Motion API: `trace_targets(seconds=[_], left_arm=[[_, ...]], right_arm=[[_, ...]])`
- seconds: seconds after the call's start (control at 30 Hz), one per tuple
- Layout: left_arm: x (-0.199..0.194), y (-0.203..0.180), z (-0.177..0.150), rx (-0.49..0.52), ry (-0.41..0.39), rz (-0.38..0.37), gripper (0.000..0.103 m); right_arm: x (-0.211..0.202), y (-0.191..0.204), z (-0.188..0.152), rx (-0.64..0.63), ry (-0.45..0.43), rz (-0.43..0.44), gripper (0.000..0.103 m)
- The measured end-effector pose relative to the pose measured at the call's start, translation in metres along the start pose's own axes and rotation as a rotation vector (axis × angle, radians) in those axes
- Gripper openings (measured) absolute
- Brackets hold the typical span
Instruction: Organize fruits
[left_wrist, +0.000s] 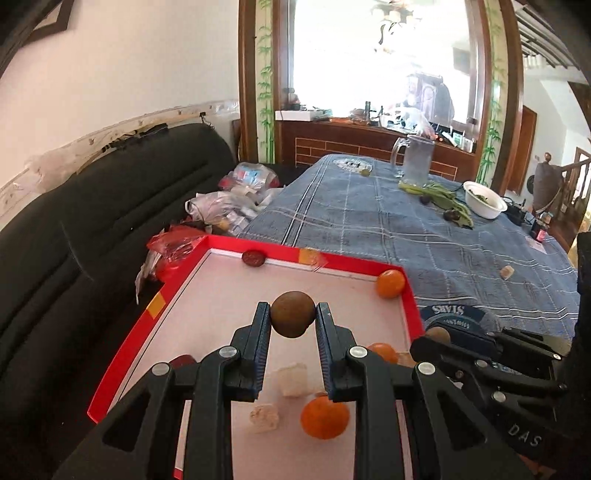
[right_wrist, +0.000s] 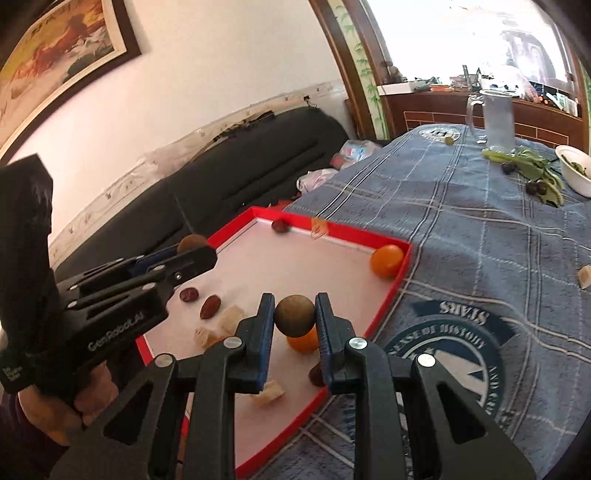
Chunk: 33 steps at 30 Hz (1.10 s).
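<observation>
My left gripper (left_wrist: 291, 308) is shut on a round brown fruit (left_wrist: 293, 319) above a red-rimmed white tray (left_wrist: 354, 264). My right gripper (right_wrist: 294, 306) is shut on a second round brown fruit (right_wrist: 295, 317) over the tray's (right_wrist: 391, 295) near right part. Each gripper shows in the other's view: the right gripper (left_wrist: 432, 341) low at the right, the left gripper (right_wrist: 197, 254) at the left with its fruit (right_wrist: 192, 242). In the tray lie oranges (left_wrist: 390, 283) (left_wrist: 324, 415) (right_wrist: 387, 260), red dates (left_wrist: 253, 257) (right_wrist: 210, 306) (right_wrist: 189, 294) and pale cubes (left_wrist: 293, 378) (right_wrist: 231, 317).
The tray sits on a blue checked tablecloth (left_wrist: 406, 229) beside a black sofa (left_wrist: 110, 206) with plastic bags (left_wrist: 236, 199). Farther along the table stand a glass pitcher (left_wrist: 417, 158), a white bowl (left_wrist: 484, 199) and green leaves with dark fruits (left_wrist: 447, 201). One pale cube (right_wrist: 585, 277) lies on the cloth.
</observation>
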<state>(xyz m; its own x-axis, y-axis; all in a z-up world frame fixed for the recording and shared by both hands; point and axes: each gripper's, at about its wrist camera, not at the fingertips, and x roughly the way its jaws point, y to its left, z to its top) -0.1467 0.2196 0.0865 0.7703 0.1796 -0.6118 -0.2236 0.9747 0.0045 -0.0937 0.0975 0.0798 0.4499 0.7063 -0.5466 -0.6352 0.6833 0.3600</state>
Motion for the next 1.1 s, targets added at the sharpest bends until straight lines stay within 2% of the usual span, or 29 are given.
trace_targets(seconds=[0.37,0.7,0.83,0.9,0.97,1.0,1.1], left_arm=[[0.018,0.013,-0.011,-0.007,0.058,0.042,0.023],[0.029,0.014,-0.022,0.007,0.114,0.073,0.024],[0.029,0.013,-0.024,0.017,0.113,0.109,0.024],[0.029,0.014,-0.024,0.012,0.114,0.124,0.029],[0.026,0.016,-0.024,0.005,0.109,0.139,0.049],[0.024,0.017,-0.023,0.001,0.105,0.145,0.053],[0.016,0.016,-0.023,0.0,0.084,0.137,0.06]], right_arm=[[0.019,0.012,-0.015,-0.019,0.063,0.012,0.024],[0.032,0.015,-0.027,-0.047,0.1,-0.015,0.024],[0.035,0.015,-0.028,-0.064,0.105,-0.032,0.024],[0.036,0.015,-0.03,-0.073,0.107,-0.04,0.024],[0.036,0.016,-0.031,-0.076,0.108,-0.046,0.024],[0.036,0.017,-0.031,-0.08,0.109,-0.049,0.024],[0.033,0.017,-0.031,-0.08,0.112,-0.052,0.025]])
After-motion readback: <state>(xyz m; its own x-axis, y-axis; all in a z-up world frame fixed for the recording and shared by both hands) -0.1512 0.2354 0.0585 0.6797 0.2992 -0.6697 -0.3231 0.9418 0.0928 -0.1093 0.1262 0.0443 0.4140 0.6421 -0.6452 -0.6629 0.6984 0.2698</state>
